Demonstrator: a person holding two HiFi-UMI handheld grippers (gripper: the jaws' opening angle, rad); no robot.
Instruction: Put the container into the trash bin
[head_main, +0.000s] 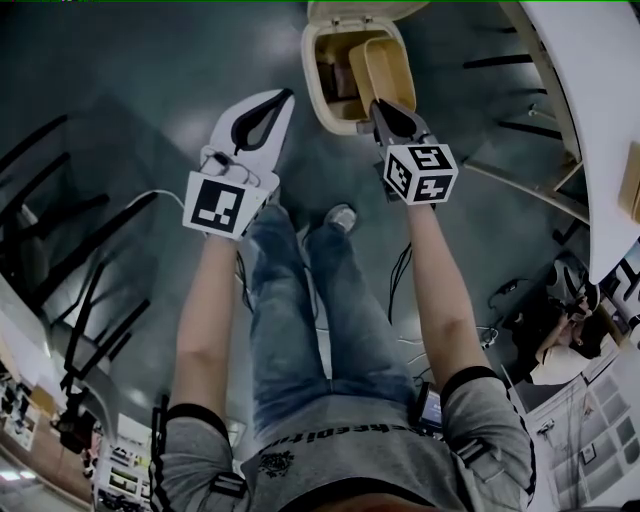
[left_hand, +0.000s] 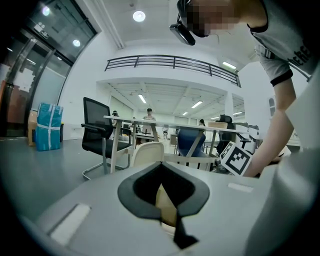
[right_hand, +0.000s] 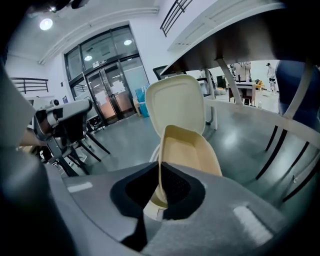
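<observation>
A cream trash bin (head_main: 322, 70) stands on the floor ahead with its lid (right_hand: 175, 102) tipped up and open. My right gripper (head_main: 388, 112) is shut on the rim of a beige tray-like container (head_main: 388, 68), which hangs upright in the bin's mouth. In the right gripper view the container (right_hand: 190, 150) rises from between the black pads of the right gripper (right_hand: 161, 172), in front of the raised lid. My left gripper (head_main: 270, 112) hovers left of the bin, its jaws shut with nothing between them. The left gripper view shows the left gripper (left_hand: 161, 165) and the bin's lid (left_hand: 147, 154) beyond it.
A white table (head_main: 600, 120) with dark legs borders the right. Black chair legs (head_main: 60, 250) fan out at the left, and cables (head_main: 400, 270) lie on the floor. My own legs and shoe (head_main: 340, 215) are below the bin. An office chair (left_hand: 97, 132) stands further off.
</observation>
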